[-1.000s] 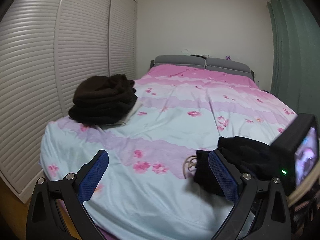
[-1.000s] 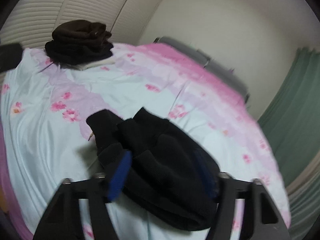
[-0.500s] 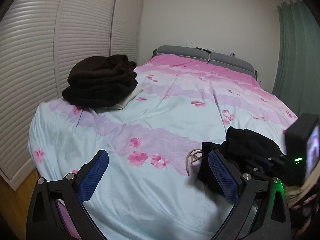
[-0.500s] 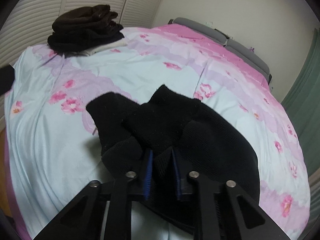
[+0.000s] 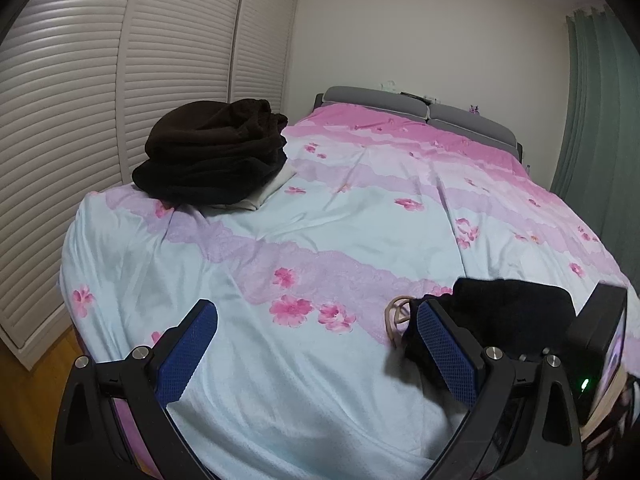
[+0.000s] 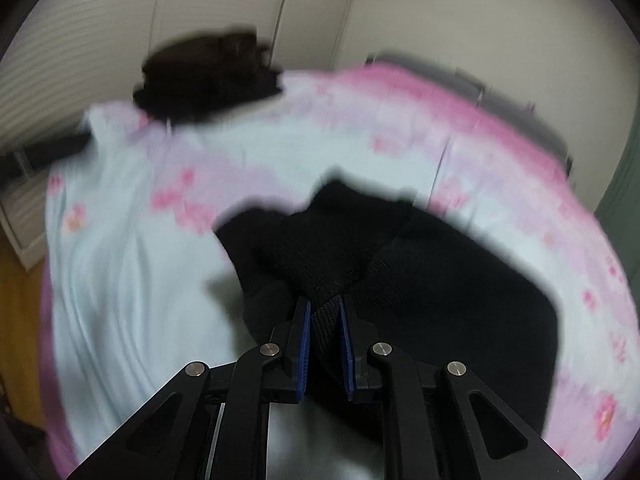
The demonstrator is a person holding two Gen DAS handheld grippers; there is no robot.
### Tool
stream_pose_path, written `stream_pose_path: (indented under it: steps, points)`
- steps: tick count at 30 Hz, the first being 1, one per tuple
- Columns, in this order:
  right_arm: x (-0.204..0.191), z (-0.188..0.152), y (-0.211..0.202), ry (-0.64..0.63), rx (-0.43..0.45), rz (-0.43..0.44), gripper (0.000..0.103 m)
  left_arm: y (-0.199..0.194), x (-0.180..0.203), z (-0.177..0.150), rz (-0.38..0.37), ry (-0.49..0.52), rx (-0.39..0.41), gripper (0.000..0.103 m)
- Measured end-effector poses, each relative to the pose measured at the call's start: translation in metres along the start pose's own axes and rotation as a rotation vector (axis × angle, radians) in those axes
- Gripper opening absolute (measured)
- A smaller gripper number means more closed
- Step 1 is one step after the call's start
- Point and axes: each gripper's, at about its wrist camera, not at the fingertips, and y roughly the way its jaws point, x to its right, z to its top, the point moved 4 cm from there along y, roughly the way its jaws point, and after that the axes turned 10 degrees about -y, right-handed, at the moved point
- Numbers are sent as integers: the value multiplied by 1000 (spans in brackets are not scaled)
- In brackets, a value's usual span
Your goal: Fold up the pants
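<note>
The right hand-held gripper (image 6: 324, 320) pinches a fold of the black pants (image 6: 420, 280), which lie bunched on the bed (image 5: 320, 380) near its front edge. The left hand-held gripper (image 5: 316, 340) is spread wide over bare bedding beside them.

Black knit pants (image 6: 440, 280) are seen crumpled in a heap at the near edge of a floral bedspread (image 5: 320, 216), one ribbed fold pinched up from the pile.
</note>
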Motion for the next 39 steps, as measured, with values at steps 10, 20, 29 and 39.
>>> stream_pose_path:
  steps: [10,20,29,39]
  points:
    - [1,-9,-15,-27,60,49,34,0,3,-1,-5,-15,8,102]
    - [52,27,-69,-27,180,89,55,-2,39,-11,-50,9,18,102]
    - [78,73,-5,-358,56,541,57,1,72,-23,-29,-72,40,102]
    - [109,89,75,-291,-185,1018,39,25,102,-55,-85,-162,-70,102]
